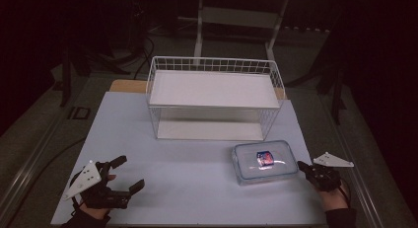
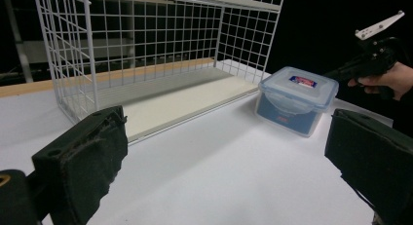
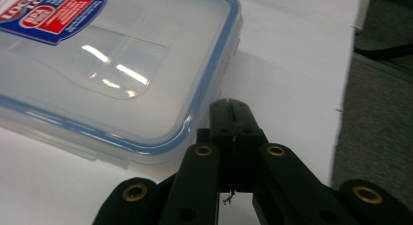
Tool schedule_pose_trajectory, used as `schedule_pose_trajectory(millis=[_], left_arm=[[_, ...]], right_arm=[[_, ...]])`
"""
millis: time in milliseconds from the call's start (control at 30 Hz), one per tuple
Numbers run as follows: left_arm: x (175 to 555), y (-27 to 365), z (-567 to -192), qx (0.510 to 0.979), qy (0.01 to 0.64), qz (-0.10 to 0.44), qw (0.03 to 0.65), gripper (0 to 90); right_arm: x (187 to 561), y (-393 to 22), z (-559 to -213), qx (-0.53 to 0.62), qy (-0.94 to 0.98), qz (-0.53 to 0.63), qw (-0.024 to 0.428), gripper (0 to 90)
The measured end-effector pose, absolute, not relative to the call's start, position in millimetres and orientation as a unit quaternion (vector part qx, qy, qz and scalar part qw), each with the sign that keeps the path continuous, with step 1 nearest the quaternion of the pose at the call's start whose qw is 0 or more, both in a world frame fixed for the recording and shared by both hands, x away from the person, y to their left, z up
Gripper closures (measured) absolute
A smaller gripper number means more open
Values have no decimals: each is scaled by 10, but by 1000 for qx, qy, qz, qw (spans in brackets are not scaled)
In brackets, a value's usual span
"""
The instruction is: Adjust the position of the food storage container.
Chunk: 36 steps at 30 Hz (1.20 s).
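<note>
Right hand-held gripper (image 3: 233, 119): jaws together, just beside the lidded food container's (image 1: 264, 160) corner.
Left hand-held gripper (image 1: 122, 175): jaws apart, empty.
Advice: spread the jaws first (they are shut) before gripping the rim.

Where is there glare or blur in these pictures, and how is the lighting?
High view: dark room, lit table. Right gripper view: bright glare streaks on the container lid, label blurred at the edge. Left gripper view: near claw pads soft, wire basket sharp.

The left gripper (image 1: 127, 174) sits low at the near left, held in the person's left hand (image 1: 93, 208), its jaws spread wide apart. The right gripper (image 1: 301, 165) lies at the near right in the right hand (image 1: 334, 193), jaws pressed together, pointing leftward.
</note>
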<state>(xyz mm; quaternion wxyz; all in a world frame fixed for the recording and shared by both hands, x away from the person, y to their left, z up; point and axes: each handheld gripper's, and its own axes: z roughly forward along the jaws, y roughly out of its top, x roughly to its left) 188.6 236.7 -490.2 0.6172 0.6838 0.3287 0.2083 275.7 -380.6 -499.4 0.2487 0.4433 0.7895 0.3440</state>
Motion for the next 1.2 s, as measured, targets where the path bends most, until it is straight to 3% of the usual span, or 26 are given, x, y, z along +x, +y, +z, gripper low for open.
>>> schedule_pose_trajectory(millis=[567, 800, 1200], left_arm=[[1882, 2352, -4906, 687, 326, 207, 616, 19], [1881, 2354, -4905, 687, 326, 206, 616, 19], [1881, 2345, -4906, 688, 325, 205, 616, 19]], right_arm=[[2685, -3391, -4986, 403, 807, 379, 207, 900], [2754, -3424, -5015, 415, 803, 363, 225, 899], [2853, -3317, -5062, 423, 802, 366, 210, 899]])
